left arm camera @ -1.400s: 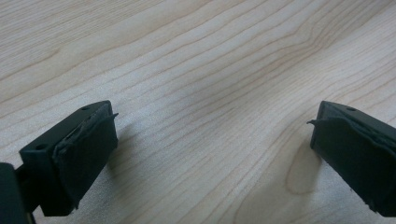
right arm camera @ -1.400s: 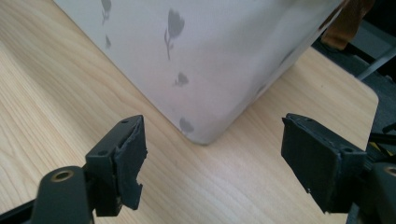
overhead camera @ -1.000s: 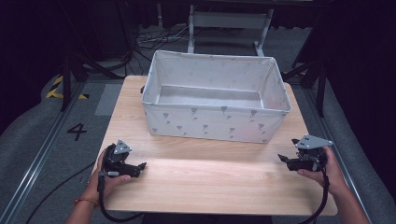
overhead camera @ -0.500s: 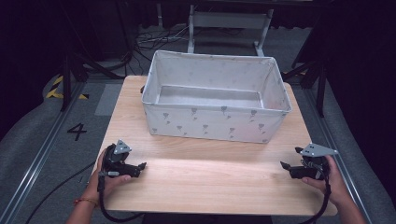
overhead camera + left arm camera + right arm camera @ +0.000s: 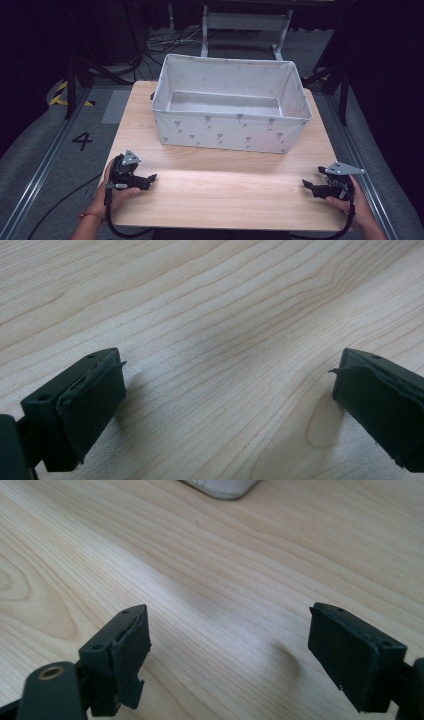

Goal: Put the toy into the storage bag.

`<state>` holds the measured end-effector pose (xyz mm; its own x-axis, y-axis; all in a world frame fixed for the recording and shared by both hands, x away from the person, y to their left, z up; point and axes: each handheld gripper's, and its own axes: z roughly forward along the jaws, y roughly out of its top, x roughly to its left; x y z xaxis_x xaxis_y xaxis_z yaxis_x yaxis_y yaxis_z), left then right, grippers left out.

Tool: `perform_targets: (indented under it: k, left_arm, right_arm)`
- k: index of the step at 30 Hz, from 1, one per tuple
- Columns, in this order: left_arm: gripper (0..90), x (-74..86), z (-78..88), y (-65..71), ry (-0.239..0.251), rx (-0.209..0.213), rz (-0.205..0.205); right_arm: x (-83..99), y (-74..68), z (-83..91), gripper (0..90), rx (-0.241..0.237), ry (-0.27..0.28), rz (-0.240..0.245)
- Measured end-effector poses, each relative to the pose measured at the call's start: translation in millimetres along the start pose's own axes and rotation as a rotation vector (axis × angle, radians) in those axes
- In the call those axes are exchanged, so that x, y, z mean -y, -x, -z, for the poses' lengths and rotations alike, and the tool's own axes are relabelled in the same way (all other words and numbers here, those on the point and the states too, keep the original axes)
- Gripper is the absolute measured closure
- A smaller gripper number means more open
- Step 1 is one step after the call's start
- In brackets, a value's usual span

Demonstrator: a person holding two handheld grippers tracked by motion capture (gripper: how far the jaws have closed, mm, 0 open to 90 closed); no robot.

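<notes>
**Lowered on the right, held steady on the left**

Watched the right hand-held gripper (image 5: 306,185) sink from a raised hover down toward the light wooden counter (image 5: 225,200), drifting closer to the near right corner on the way. Found it low over bare wood at this moment, jaws spread wide apart, nothing between them. Checked the right gripper view: only wood grain between the two black pads, plus a rounded corner of the box at the top edge.

Spotted no such shift with the left hand-held gripper (image 5: 150,178). Parked at the near left of the counter as before, resting low on the wood, jaws likewise wide apart and clamped on nothing.

Located the white fabric storage box with the grey print (image 5: 230,134) at the far middle of the counter, upright, open at the top, nothing visible inside. Left untouched and unmoved across the whole stretch, well apart from both grippers.

Read it as a settling move rather than a reach: both tools brought down to matching spots on either side of the front edge, pointing inward. Judged the work on the box not yet begun; to start, a forward move toward its walls needed from either side.
</notes>
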<state>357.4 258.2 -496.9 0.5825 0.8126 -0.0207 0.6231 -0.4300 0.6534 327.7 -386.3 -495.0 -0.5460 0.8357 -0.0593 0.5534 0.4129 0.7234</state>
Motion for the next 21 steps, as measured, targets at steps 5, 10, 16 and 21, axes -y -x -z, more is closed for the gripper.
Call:
perform_targets:
  k: [5,10,16,21]
  left_arm:
    - [0.9,0.0,0.0,0.0,0.0,0.0,0.0]
    - [0.9,0.0,0.1,0.1,0.0,-0.002,-0.001]
    - [0.9,0.5,0.3,0.7,0.001,-0.007,0.007]
    - [0.9,0.5,0.4,0.7,0.001,-0.009,0.007]
  right_arm:
    - [6.1,4.5,-3.1,16.5,-0.027,0.008,-0.059]
    - [6.3,5.9,-3.5,15.8,-0.033,0.001,-0.075]
    - [6.3,5.9,-3.5,15.8,-0.032,0.001,-0.076]
    - [6.3,6.0,-3.5,15.8,-0.033,0.001,-0.076]
